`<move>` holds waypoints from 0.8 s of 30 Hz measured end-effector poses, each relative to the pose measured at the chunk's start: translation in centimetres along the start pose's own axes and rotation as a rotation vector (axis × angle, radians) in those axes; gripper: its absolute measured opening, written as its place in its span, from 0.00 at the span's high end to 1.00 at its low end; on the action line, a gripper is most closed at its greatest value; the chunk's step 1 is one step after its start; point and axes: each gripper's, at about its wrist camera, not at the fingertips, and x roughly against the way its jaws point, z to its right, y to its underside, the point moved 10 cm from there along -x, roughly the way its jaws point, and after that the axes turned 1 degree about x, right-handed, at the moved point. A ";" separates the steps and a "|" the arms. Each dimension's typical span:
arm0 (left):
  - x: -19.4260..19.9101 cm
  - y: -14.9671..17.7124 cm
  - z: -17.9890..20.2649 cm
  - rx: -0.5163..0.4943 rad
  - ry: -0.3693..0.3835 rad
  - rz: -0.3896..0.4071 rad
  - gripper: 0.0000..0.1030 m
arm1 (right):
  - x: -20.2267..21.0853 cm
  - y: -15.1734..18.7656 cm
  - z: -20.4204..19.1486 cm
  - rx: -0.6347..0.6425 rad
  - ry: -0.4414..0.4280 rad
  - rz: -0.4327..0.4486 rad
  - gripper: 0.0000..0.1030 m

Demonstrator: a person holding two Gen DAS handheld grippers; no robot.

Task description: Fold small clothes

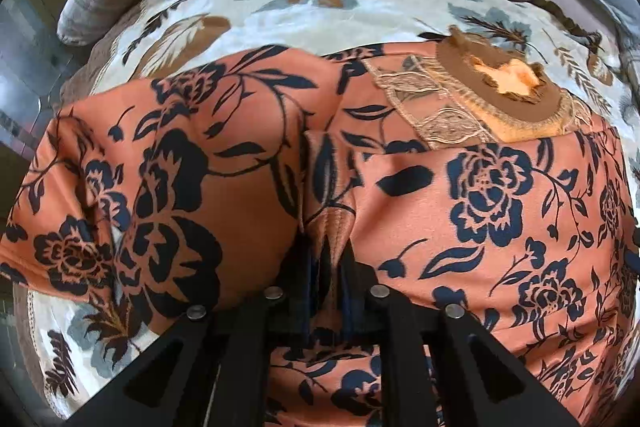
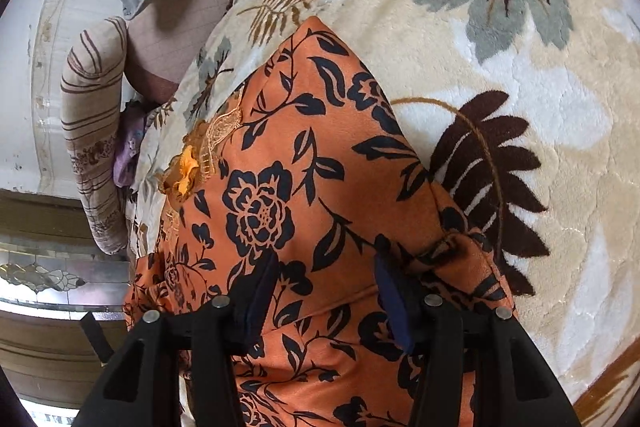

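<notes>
Orange garment [image 1: 248, 163]: smooth woven cloth, soft satin-like sheen, dark floral print; at its neckline, a lace trim [image 1: 436, 107], openwork with a fringed edge, and a matt brown panel. Under the garment, blanket [image 2: 500, 99]: thick plush pile, fuzzy, embossed leaf pattern, faint lustre. Beyond the blanket's far edge, striped pillow [image 2: 94, 131]: matt cotton-like cloth. Left gripper [image 1: 330, 267] and right gripper [image 2: 326, 291]: matt black plastic frames, small shiny metal pin heads.

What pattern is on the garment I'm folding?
Orange garment with a dark navy-black rose and leaf print; right wrist view shows it best.
</notes>
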 end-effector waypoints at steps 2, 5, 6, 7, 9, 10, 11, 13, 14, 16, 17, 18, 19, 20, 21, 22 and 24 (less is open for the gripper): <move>0.7 -0.1 -0.3 0.025 0.061 0.001 0.83 | -0.1 0.1 0.0 0.022 0.011 0.000 0.47; 3.7 -0.1 -2.8 0.046 0.137 0.053 0.78 | -0.2 0.1 -0.2 0.033 0.019 0.001 0.47; 4.9 -0.1 -4.6 0.050 0.128 0.082 0.78 | -0.3 0.1 -0.2 0.031 0.019 0.001 0.46; 5.6 -0.2 -6.0 0.060 0.114 0.100 0.77 | -0.3 0.1 -0.3 0.029 0.018 0.001 0.45; 7.0 -0.2 -10.6 0.118 0.069 0.128 0.64 | -0.4 0.1 -0.5 0.026 0.021 0.003 0.44; 7.7 0.0 -13.6 0.168 0.026 0.142 0.58 | -0.4 0.1 -0.5 0.026 0.023 0.005 0.43; 8.3 0.3 -16.3 0.216 -0.015 0.153 0.51 | -0.4 0.1 -0.6 0.028 0.026 0.007 0.42; 9.2 1.1 -21.4 0.326 -0.063 0.168 0.50 | -0.5 0.2 -0.9 0.038 0.037 0.015 0.41; 9.4 1.7 -23.5 0.383 -0.065 0.168 0.50 | -0.5 0.2 -1.0 0.043 0.042 0.017 0.41; 9.5 2.9 -25.9 0.462 -0.061 0.166 0.43 | -0.6 0.2 -1.1 0.054 0.053 0.023 0.40; 9.3 3.5 -26.5 0.484 -0.058 0.162 0.39 | -0.6 0.2 -1.2 0.057 0.056 0.026 0.39; 9.0 4.1 -26.8 0.495 -0.054 0.157 0.37 | -0.7 0.2 -1.3 0.058 0.057 0.028 0.38; 8.7 4.6 -26.7 0.496 -0.044 0.154 0.36 | -0.7 0.2 -1.3 0.056 0.056 0.030 0.38; 8.3 5.0 -26.3 0.495 -0.026 0.152 0.36 | -0.7 0.2 -1.3 0.056 0.056 0.031 0.38; 7.9 5.2 -25.7 0.496 -0.004 0.152 0.35 | -0.7 0.2 -1.3 0.054 0.056 0.033 0.38; 7.5 5.3 -25.1 0.498 0.010 0.150 0.35 | -0.7 0.2 -1.3 0.054 0.056 0.035 0.38; 6.9 5.3 -23.9 0.502 0.033 0.145 0.33 | -0.8 0.3 -1.4 0.056 0.057 0.038 0.38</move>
